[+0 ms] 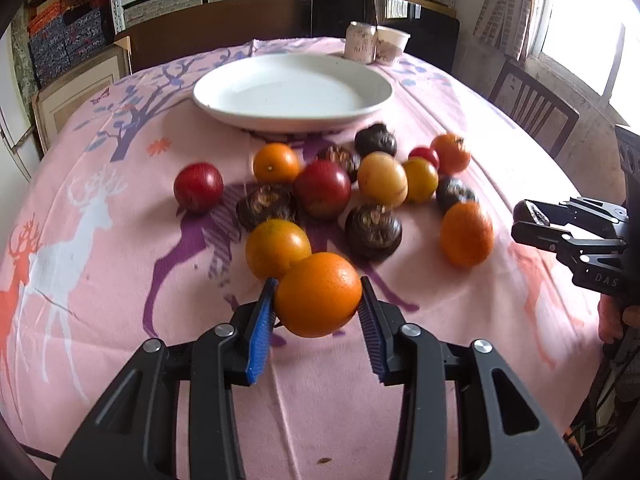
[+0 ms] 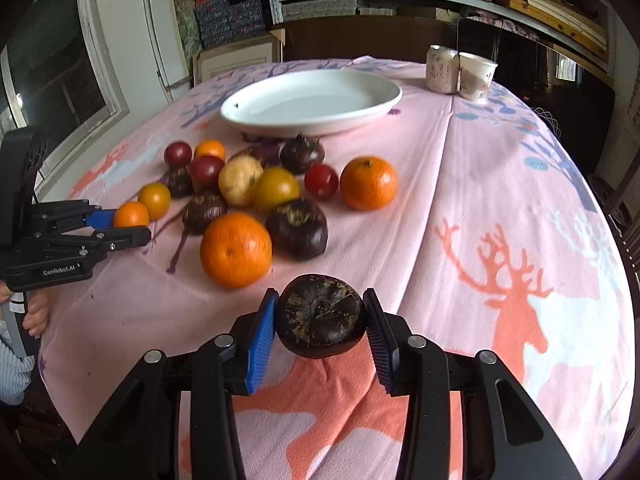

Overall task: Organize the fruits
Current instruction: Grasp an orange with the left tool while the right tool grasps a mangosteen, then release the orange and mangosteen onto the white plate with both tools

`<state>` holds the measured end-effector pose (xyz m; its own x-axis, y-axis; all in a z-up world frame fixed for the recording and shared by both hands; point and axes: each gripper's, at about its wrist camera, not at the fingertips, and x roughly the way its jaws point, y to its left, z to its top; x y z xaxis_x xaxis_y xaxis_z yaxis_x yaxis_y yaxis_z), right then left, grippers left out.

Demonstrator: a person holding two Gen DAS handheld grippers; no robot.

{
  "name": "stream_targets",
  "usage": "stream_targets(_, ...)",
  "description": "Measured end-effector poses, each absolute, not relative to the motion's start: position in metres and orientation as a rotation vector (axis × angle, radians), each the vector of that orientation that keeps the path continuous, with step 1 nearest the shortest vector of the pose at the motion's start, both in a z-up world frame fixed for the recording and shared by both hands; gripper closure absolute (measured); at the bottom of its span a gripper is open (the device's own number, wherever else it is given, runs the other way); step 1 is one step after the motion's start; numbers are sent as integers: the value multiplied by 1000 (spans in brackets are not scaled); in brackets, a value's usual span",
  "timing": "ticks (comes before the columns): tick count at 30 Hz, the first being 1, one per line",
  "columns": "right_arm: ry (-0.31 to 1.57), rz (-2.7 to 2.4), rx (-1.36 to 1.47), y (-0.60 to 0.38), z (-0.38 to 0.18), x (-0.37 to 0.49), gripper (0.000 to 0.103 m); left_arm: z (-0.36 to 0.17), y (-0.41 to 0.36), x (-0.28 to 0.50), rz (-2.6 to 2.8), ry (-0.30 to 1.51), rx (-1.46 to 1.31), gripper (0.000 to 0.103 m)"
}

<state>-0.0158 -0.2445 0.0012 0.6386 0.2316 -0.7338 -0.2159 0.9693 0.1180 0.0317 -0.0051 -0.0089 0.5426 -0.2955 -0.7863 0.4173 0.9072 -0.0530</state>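
We are clenching an orange (image 1: 318,295) in the left claw (image 1: 318,308) and a dark fruit (image 2: 320,316) in the right claw (image 2: 320,320), likely bound for the plate (image 1: 224,104).

A pink deer-print cloth (image 2: 500,184) covers the table. On it sits a white plate (image 2: 312,102), with a can (image 2: 441,69) and cup (image 2: 477,76) beyond, touching. Nearer, loose fruit (image 2: 276,188) lies clustered (oranges, red ones, dark ones).
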Motion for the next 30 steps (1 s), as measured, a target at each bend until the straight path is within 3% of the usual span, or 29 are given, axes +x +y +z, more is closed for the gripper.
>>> stream_targets(5, 746, 221, 41, -232, 42, 63, 60, 39, -24, 99, -392, 816, 74, 64)
stream_targets(12, 768, 244, 168, -224, 14, 159, 59, 13, -35, 181, -375, 865, -37, 64)
stream_targets(13, 755, 250, 179, -225, 11, 163, 58, 10, -35, 185, -390, 870, -48, 64)
stream_targets(14, 747, 243, 179, -226, 8, 166, 41, 6, -36, 187, -398, 871, -53, 64)
stream_targets(15, 742, 235, 170, -227, 8, 166, 31, 3, -36, 188, -400, 867, -55, 54)
stream_targets(16, 728, 235, 163, -228, 9, 165, 25, 1, -35, 189, -388, 858, -50, 35)
stream_targets(17, 717, 239, 163, -230, 11, 164, 25, 2, -34, 188, -368, 838, -46, 29)
stream_targets(30, 674, 198, 236, -268, 12, 90, 24, -2, 47, 130, -225, 839, -125, 27)
